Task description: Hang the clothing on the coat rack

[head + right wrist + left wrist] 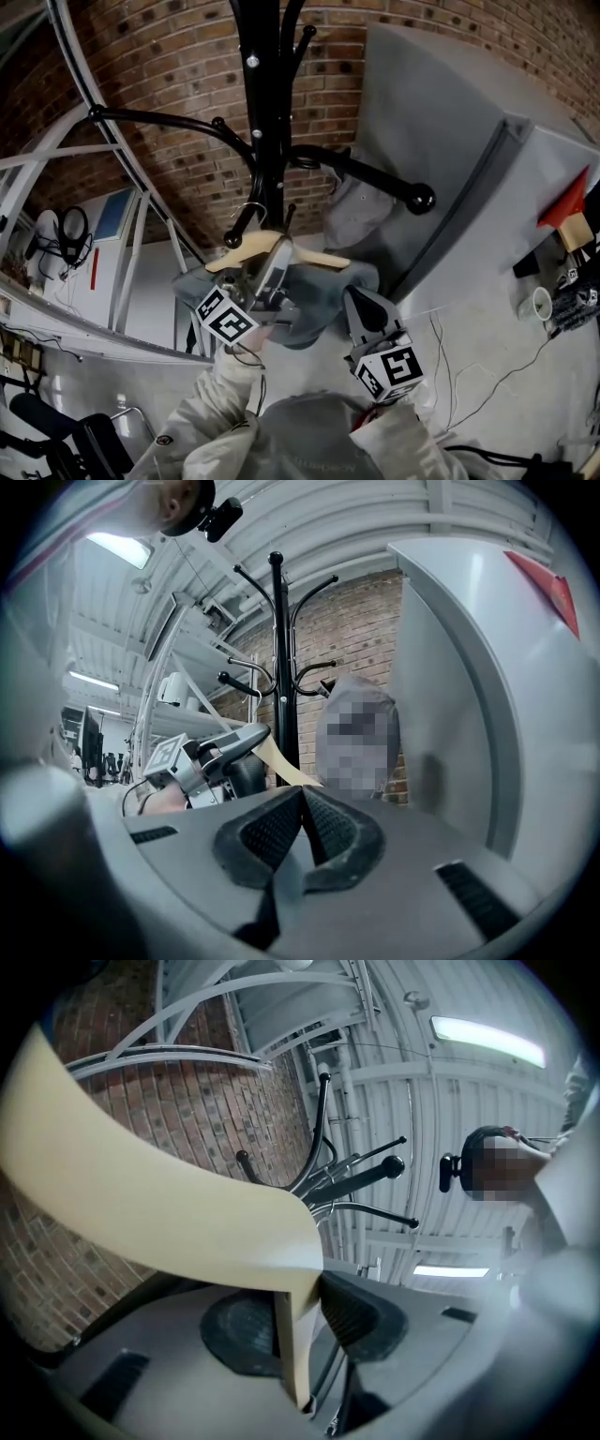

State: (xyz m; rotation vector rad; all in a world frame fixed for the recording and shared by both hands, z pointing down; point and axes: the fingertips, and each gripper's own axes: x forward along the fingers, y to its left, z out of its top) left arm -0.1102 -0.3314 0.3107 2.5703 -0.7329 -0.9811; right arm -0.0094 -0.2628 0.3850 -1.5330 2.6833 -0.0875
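A black coat rack (265, 112) stands before me, and its curved arms also show in the left gripper view (319, 1138) and the right gripper view (278, 667). A pale wooden hanger (246, 251) carries a blue-grey garment (319, 291). Its metal hook (251, 208) sits at a short low arm of the rack; I cannot tell whether it rests on it. My left gripper (272, 267) is shut on the hanger (141, 1204), whose thin edge stands between the pads (361, 1312). My right gripper (361, 305) is shut (302, 822) on a thin fold of the garment's right side.
A brick wall (169, 56) is behind the rack. A tall grey cabinet (450, 150) stands close on the right, with a red object (567, 202) and a white cup (541, 302) beyond it. White metal framing (84, 150) is at the left. Cables lie on the floor (487, 375).
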